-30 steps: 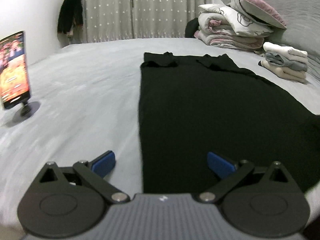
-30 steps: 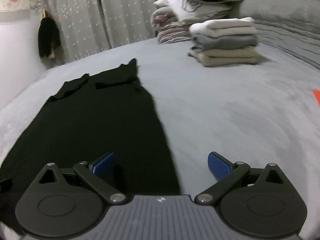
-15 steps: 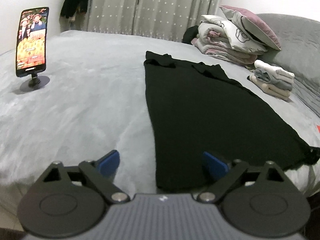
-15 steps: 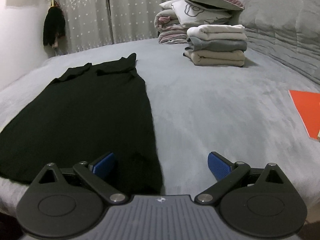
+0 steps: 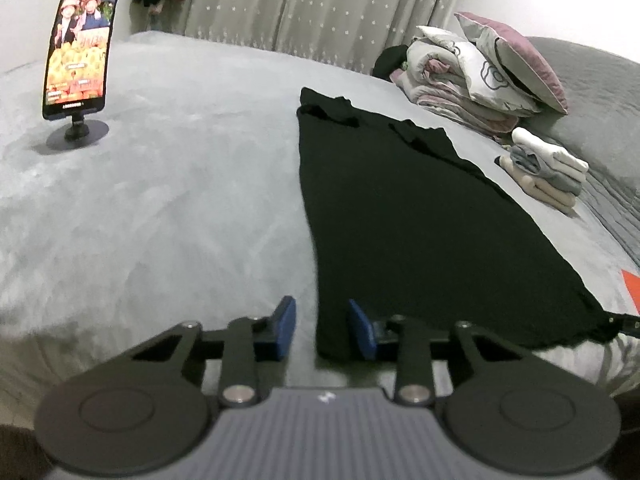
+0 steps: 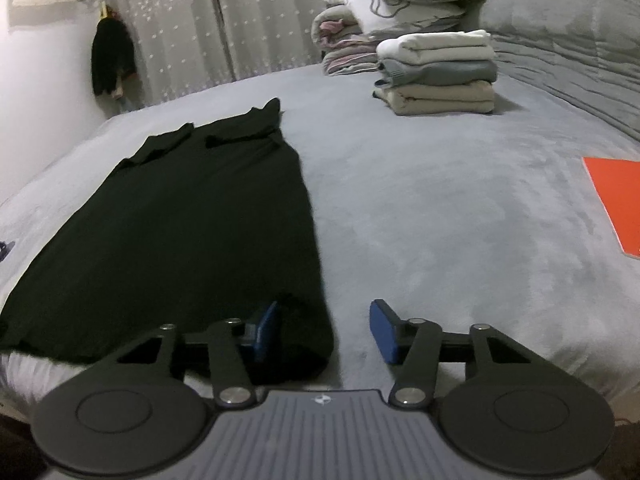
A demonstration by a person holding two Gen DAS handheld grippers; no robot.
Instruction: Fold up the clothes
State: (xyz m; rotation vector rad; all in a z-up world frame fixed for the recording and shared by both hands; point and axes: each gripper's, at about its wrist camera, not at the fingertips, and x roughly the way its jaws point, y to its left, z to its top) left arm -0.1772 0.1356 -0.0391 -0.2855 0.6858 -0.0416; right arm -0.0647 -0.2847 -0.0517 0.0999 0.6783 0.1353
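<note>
Both claws are angled downward at the near hem of a black dress [image 5: 400,216] that is laid flat on the grey bed [image 5: 180,200]. The left claw [image 5: 322,330] has just been closing; the hem's left corner is caught between its blue pads, with a gap left on one side, so it is not yet clamped. The right claw [image 6: 326,330] has also been closing, its jaws half apart around the right corner. The dress is spread lengthwise, straps at the far end, smooth and dark, near a stack of folded clothes [image 6: 436,72].
</note>
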